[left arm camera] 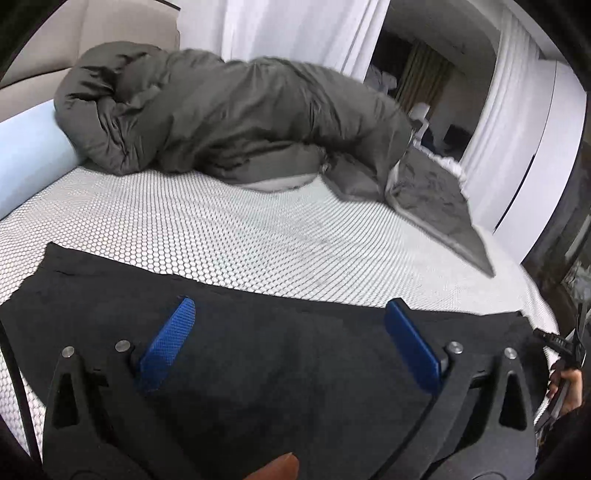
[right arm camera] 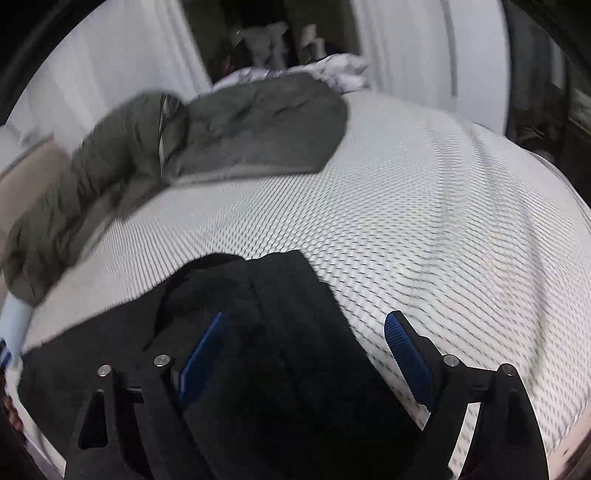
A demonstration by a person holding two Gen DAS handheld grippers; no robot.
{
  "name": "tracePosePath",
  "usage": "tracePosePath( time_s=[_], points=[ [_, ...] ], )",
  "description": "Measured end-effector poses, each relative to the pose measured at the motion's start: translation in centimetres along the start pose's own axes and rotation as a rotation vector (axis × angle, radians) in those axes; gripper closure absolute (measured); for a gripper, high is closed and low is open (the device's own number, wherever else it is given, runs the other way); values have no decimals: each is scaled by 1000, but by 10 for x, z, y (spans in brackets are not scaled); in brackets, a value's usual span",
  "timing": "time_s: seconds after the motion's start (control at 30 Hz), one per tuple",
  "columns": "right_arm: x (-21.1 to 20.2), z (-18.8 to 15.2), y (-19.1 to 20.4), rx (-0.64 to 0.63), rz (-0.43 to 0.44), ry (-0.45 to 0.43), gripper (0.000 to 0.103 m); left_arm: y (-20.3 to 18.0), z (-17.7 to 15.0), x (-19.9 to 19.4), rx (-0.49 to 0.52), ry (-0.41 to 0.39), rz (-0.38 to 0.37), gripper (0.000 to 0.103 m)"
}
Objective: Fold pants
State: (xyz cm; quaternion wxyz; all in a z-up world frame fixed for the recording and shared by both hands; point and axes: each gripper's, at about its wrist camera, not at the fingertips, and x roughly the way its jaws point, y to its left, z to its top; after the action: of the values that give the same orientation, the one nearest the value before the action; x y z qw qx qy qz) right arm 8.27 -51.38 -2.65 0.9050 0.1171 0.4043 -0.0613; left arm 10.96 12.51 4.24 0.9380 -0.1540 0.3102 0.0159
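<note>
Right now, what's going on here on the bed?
A person is folding black pants on a white dotted mattress, with a handheld tool in each hand. Both tools are open and hold nothing: the left tool sits over the flat cloth, and the right tool over the pants' edge, where layers overlap. A grey duvet is bunched up at the far side of the bed.

Am working in bedroom at home. Am leaning over bed (left arm camera: 258, 236) with white honeycomb-textured cover; grey duvet (left arm camera: 229, 114) is lying bunched along far side, pale blue bolster (left arm camera: 26, 155) beside it. Beige upholstered headboard (left arm camera: 110, 29) is standing behind. White curtains (left arm camera: 295, 26) are hanging past bed, framing dim doorway (left arm camera: 424, 74) into another room.
</note>
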Motion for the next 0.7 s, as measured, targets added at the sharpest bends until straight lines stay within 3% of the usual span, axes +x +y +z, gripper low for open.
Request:
tracePosePath(
  time_s=[0.07,0.13,0.17,0.2,0.23,0.27,0.33,0.4,0.43,0.5,0.6,0.67,0.7],
  points=[
    [14,2,9,-76,-70,15,19,-1,1,17,1,40,26,1],
    [26,-1,16,-128,-59,38,57,5,2,35,-15,55,51,1],
    [29,-3,20,-154,-44,50,60,7,0,38,-18,61,66,1],
    [26,-6,25,-193,-69,23,70,11,0,45,-20,68,78,1],
    [19,-6,29,-216,-92,-15,95,15,-1,50,-19,79,86,1],
    [10,-1,26,-194,-152,-65,95,18,-2,54,-22,85,92,1],
    [0,6,9,-85,-155,-135,96,24,-3,60,-35,89,103,1],
    [3,7,-2,-56,-292,-141,98,31,-5,63,-45,95,111,1],
    [9,6,-5,-47,-289,-112,98,35,-6,65,-51,101,111,1],
    [17,2,-14,-10,-196,-63,96,38,-8,66,-57,112,116,1],
    [12,2,-22,16,-178,-53,87,41,-10,66,-68,119,116,1],
    [7,5,-28,53,-118,-59,74,43,-11,66,-75,123,115,1],
    [4,5,-34,75,-99,-69,61,43,-11,67,-77,124,112,1]
  ],
)
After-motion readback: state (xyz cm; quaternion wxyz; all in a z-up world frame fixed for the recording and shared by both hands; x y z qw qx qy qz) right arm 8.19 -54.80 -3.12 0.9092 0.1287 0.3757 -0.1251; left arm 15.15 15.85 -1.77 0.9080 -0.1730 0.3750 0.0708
